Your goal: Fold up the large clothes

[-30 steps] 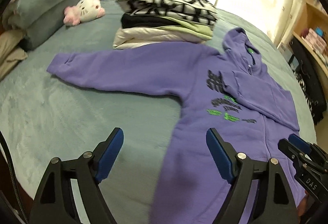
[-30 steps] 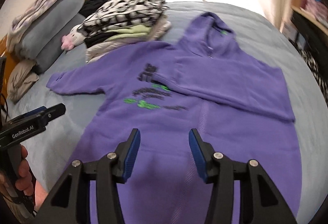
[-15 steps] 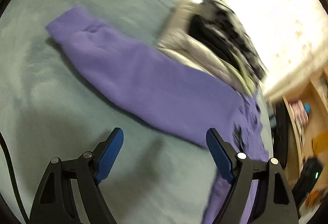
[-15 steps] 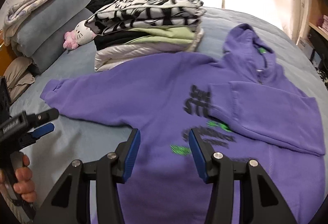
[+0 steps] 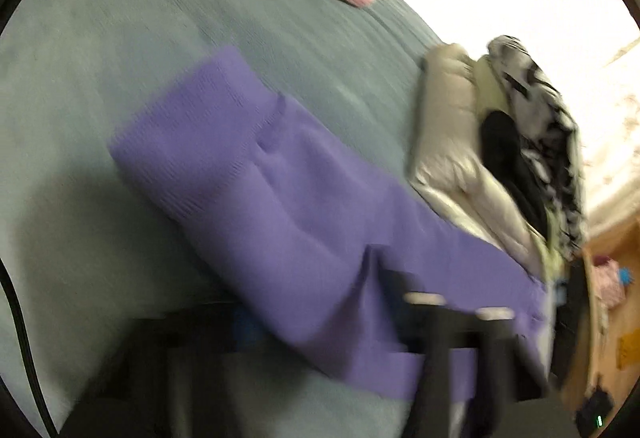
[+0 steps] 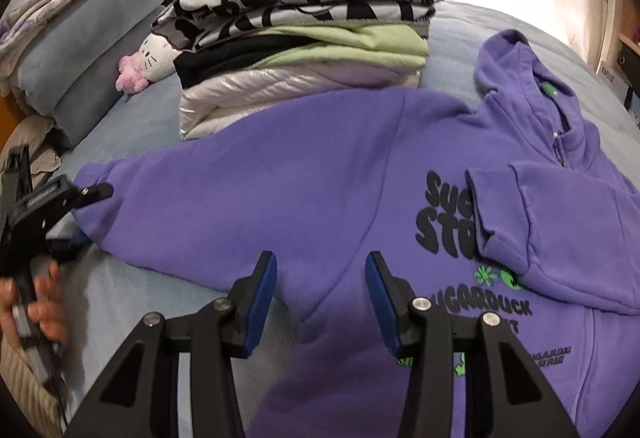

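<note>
A purple hoodie (image 6: 304,197) with black and green lettering lies flat on the grey-blue bed (image 6: 120,302). Its right sleeve is folded across the chest; its left sleeve (image 5: 256,189) stretches out to the left. My left gripper (image 5: 316,322) is at the cuff end of that sleeve, fabric lying between its blurred fingers; in the right wrist view it (image 6: 76,205) sits at the sleeve's end. Whether it has closed is unclear. My right gripper (image 6: 322,302) is open and empty, hovering over the hoodie near the left armpit.
A stack of folded clothes (image 6: 304,49) stands behind the hoodie, also in the left wrist view (image 5: 500,165). A pink and white plush toy (image 6: 148,65) and pillows (image 6: 92,37) lie at the back left. Shelves (image 5: 608,310) stand at the right.
My left gripper has swung left and moved down onto the sleeve's cuff end, the fabric now between its fingers. My right gripper has moved forward over the hoodie toward the left armpit.
</note>
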`<action>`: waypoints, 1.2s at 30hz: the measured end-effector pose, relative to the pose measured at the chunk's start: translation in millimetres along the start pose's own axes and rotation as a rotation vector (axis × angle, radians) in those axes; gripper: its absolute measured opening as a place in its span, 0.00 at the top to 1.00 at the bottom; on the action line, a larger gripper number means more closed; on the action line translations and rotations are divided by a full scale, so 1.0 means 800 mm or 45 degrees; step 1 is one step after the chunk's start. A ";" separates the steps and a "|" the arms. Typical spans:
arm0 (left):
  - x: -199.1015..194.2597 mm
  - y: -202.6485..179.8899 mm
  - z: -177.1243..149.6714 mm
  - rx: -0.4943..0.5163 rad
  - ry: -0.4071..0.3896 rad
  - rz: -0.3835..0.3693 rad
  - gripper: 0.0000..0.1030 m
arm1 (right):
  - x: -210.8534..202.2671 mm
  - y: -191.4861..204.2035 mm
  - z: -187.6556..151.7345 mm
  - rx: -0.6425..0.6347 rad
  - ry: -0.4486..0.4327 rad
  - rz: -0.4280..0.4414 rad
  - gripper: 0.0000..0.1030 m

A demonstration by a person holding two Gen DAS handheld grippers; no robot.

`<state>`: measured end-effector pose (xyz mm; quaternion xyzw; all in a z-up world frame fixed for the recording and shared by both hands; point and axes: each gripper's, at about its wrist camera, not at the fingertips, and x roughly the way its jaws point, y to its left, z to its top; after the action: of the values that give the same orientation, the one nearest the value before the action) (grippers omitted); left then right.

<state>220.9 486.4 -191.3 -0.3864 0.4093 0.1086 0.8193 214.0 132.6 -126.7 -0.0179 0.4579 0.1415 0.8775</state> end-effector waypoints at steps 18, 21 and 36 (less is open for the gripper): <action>-0.124 -0.432 -0.198 0.877 -0.224 -0.302 0.94 | -0.154 -0.202 -0.051 0.363 -0.171 -0.053 0.55; -0.068 -0.496 -0.269 1.009 -0.118 -0.266 0.91 | -0.176 -0.249 -0.072 0.427 -0.178 -0.103 0.55; 0.051 -0.525 -0.429 1.173 0.386 -0.236 0.12 | -0.194 -0.375 -0.142 0.630 -0.106 -0.123 0.55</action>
<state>253.3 -51.7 -119.4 -0.0303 0.4935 -0.2143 0.8424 118.9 -209.0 -96.6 0.1813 0.4408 -0.0162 0.8790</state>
